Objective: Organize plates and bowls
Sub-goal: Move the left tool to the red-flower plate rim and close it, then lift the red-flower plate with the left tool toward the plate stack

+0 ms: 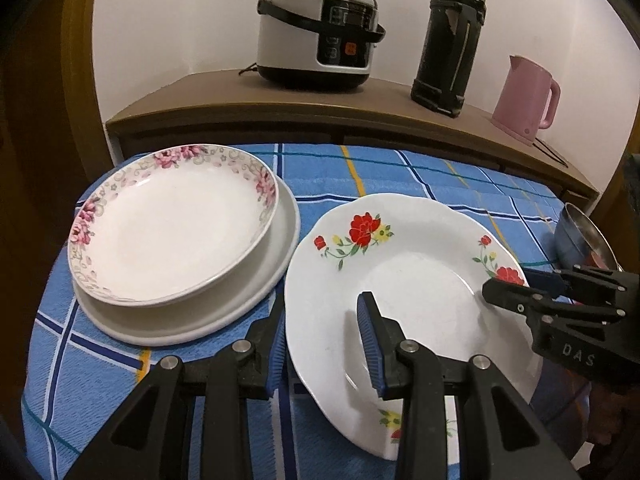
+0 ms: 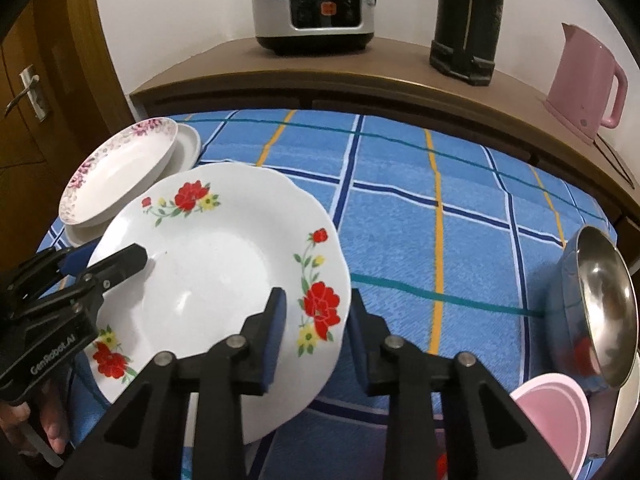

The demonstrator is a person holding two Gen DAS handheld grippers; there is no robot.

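Left gripper (image 1: pixel 326 344) pinched the near-left rim of the red-flower plate (image 1: pixel 416 276): one pad under the rim, one on top inside the well. Right gripper (image 2: pixel 316 332) straddled the opposite rim by the big red flower, jaws narrow; contact looked likely, but I couldn't tell for sure that both pads were seated. No earlier picture, so nothing on motion.

Plate sat low centre in the left view, centre-left in the right view, tilted, its near edge off the cloth (image 2: pixel 440 208). Stack (image 1: pixel 180 240) of floral plate on plain white plate was upper left, just beside it. Steel bowl (image 2: pixel 600 304) and pink bowl (image 2: pixel 556 420) were at the right edge, well apart.

My read of the step: two-handed lift of the plate onto the stack.

Doing it well, as I judged it:
- Confirm the right pads bite on the rim before loading that side; the scalloped, glazed edge would slip.
- Keep both grips level with each other so the plate doesn't twist.
- Clear the stack's rim fully, then lower centred; avoid clipping the floral plate.
- Release one side only once the plate rests.

Risk: ceramic on ceramic, so a hard set-down could chip it.
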